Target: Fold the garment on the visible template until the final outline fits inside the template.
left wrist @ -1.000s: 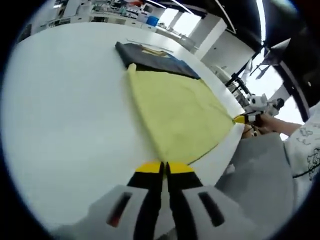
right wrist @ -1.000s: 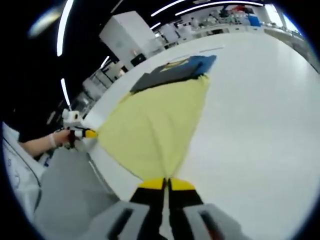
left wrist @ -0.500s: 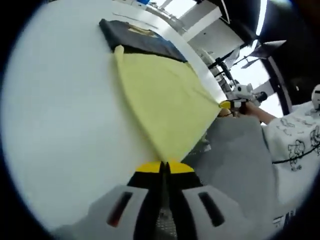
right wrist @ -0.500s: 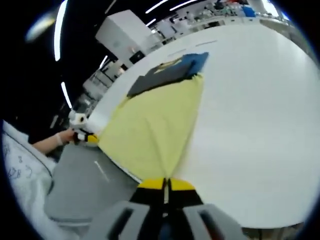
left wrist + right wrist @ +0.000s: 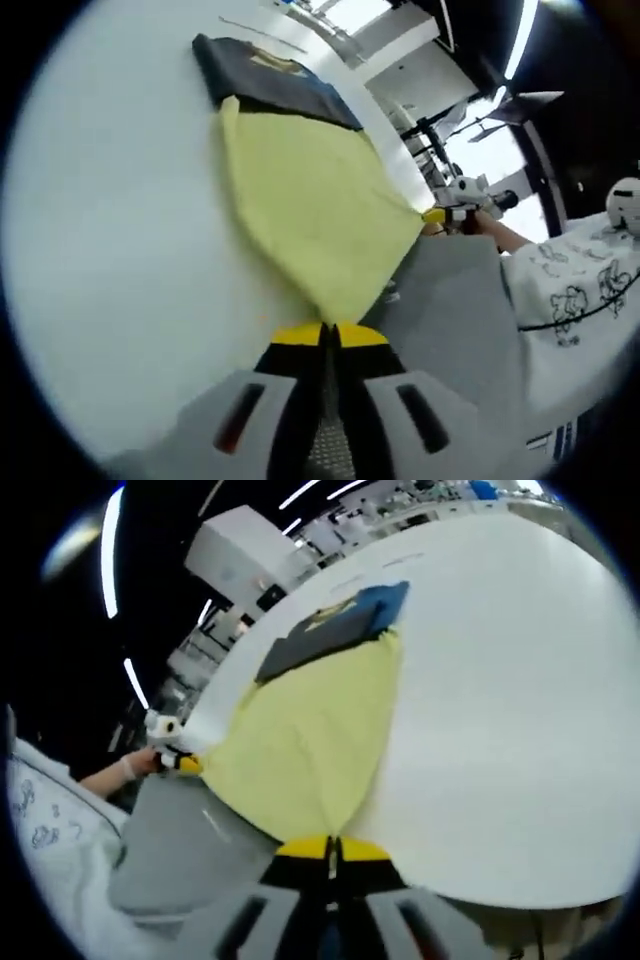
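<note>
A yellow garment [image 5: 310,205] lies stretched over a white table [image 5: 110,250], its near edge pulled out past the table's rim toward the person. In the left gripper view the left gripper [image 5: 326,333] has its yellow-tipped jaws pressed together on one near corner of the cloth, which narrows to a point right at the tips. From there the fabric fans out across the table to its far end, where it meets a dark blue template [image 5: 270,80] lying flat on the tabletop — the yellow edge touches or slightly overlaps the template's near side. At the right of this view the right gripper [image 5: 440,214] pinches the other near corner, held by a hand [image 5: 478,224] just off the table edge. The person's grey trousers [image 5: 450,330] sit below the cloth, and a white printed sleeve [image 5: 570,300] shows at the right. In the right gripper view the same layout appears mirrored: the right gripper [image 5: 330,847] is clamped shut on its corner of the garment [image 5: 310,745], the cloth spreads up to the template [image 5: 335,625], and the left gripper [image 5: 180,763] grips the opposite corner at the left, beside the table [image 5: 510,710] rim. The garment hangs taut between the two grippers — its near edge is lifted clear of the table.
</note>
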